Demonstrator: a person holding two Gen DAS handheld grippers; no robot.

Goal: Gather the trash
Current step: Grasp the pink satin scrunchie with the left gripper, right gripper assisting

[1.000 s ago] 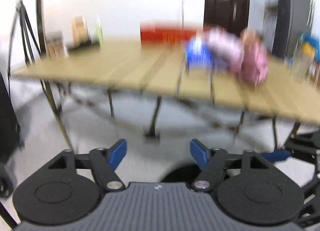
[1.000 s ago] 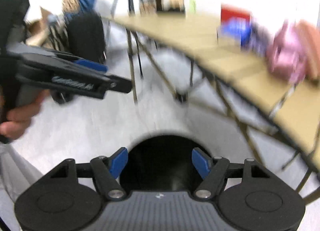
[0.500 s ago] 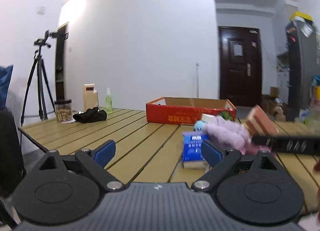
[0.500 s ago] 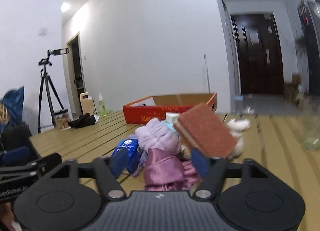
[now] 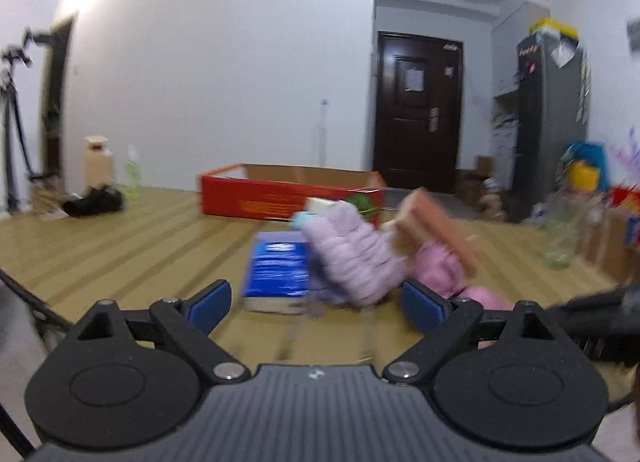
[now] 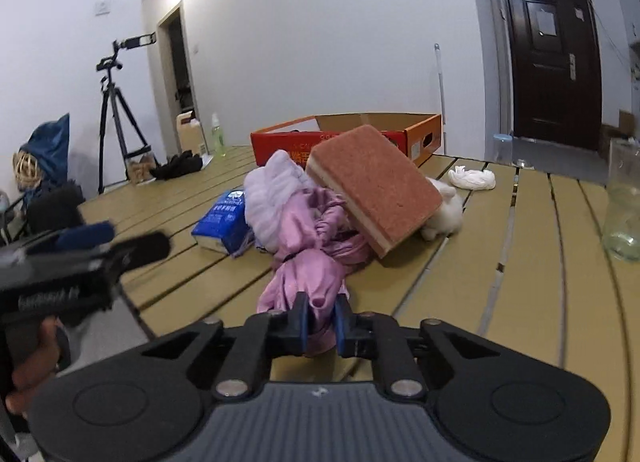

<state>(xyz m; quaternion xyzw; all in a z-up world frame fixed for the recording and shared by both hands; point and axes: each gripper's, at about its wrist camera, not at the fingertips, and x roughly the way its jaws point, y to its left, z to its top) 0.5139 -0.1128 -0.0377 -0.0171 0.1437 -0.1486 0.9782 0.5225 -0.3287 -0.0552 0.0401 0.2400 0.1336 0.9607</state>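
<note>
Our right tongs [image 6: 320, 322] pinch the pink cloth's [image 6: 316, 258] near end, its length trailing far toward the heap, while our left tongs [image 5: 316, 302] gape empty.

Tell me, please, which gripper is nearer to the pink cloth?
Right. The right gripper is shut on the pink cloth at its near end. The left gripper stands open, short of the pile, facing the blue packet.

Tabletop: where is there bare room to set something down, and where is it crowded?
Bare slats lie between the black cloth and the blue packet, and between the sponge and the glass jar. Crowded: the central pile around the pink cloth, before the red box.
</note>
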